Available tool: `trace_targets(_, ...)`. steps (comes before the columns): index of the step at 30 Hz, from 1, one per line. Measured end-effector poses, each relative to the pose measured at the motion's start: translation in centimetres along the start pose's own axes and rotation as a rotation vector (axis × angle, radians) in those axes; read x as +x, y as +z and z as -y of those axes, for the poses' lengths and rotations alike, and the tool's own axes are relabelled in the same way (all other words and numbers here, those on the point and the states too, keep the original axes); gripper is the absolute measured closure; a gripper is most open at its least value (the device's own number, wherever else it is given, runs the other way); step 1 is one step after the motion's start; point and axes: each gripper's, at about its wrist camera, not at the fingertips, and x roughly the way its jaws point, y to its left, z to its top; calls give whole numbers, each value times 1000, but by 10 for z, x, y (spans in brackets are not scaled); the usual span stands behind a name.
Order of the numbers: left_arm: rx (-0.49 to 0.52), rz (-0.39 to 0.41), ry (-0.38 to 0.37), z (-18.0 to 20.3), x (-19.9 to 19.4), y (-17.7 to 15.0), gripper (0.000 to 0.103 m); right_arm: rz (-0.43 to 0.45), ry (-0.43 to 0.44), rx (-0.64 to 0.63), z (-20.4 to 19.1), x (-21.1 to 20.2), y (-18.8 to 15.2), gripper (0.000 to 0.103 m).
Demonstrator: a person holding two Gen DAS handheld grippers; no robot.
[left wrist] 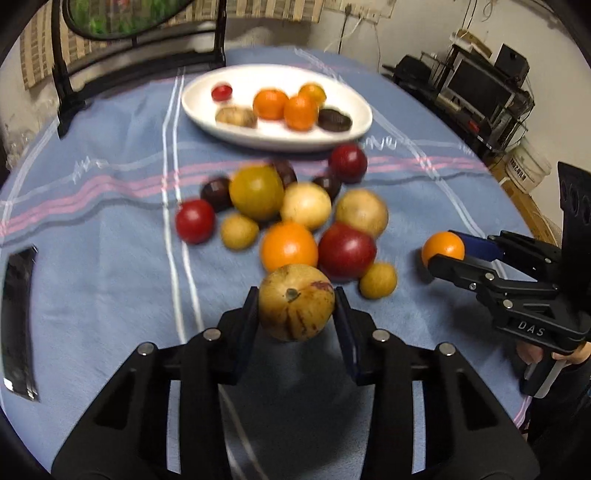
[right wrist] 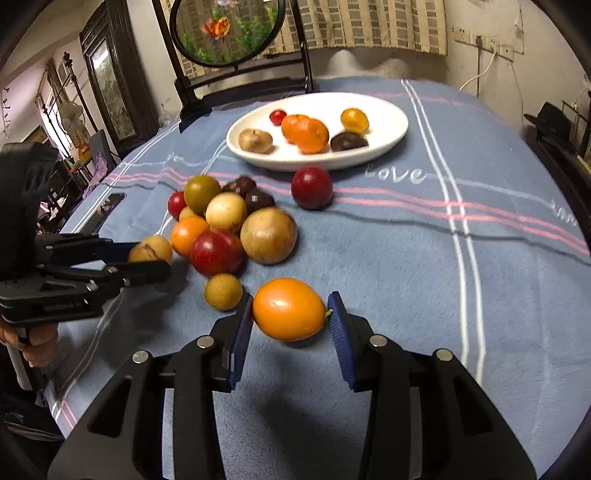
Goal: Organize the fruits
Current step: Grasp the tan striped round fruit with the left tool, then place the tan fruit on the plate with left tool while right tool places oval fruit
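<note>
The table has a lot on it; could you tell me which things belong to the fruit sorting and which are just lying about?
Part of the job:
- tan fruit in left gripper
- orange fruit in right gripper
- loose fruit pile
- white plate

Just lying about:
- phone
- round fish tank

Home: tablecloth [right wrist: 406, 258], curtains [right wrist: 369, 26].

- In the left wrist view the plate [left wrist: 207, 122] sits at upper centre on the tablecloth [left wrist: 110, 277], holding six fruits.
- The fruit pile [left wrist: 291, 218] lies in mid-frame, below the plate.
- A speckled fruit [left wrist: 295, 301] sits between the left gripper [left wrist: 296, 314] pads at lower centre.
- The right gripper [left wrist: 441, 254] enters from the right edge around a small citrus [left wrist: 443, 245], apart from the pile.
- A stand [left wrist: 66, 96] rises at upper left, behind the plate.
</note>
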Motion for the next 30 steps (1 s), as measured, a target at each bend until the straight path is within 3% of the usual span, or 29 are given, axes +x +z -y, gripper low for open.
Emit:
trace_targets(6,-1,113,18,-7,-23,47,63,118,-41,-54,-11,-22,42,61)
trace_targets(9,-19,142,6,-10,-23,71,63,211,-60,-80,-22,-25,71,61)
trace_targets(12,-41,165,28,-15,-14,92,63,245,-54,-83,-26,-15,90,61)
trace_targets(20,-67,157,126,-34,29,126,63,187,-97,-11,-5,43,120,61)
trace_targets(28,-84,166,139,-49,64,159,62,156,-121,15,11,86,121,61)
trace_targets(29,-87,168,141,-50,68,162,60,159,-121,11,11,88,121,58)
trace_targets(30,-88,172,142,-51,69,163,50,162,-116,8,11,88,120,55)
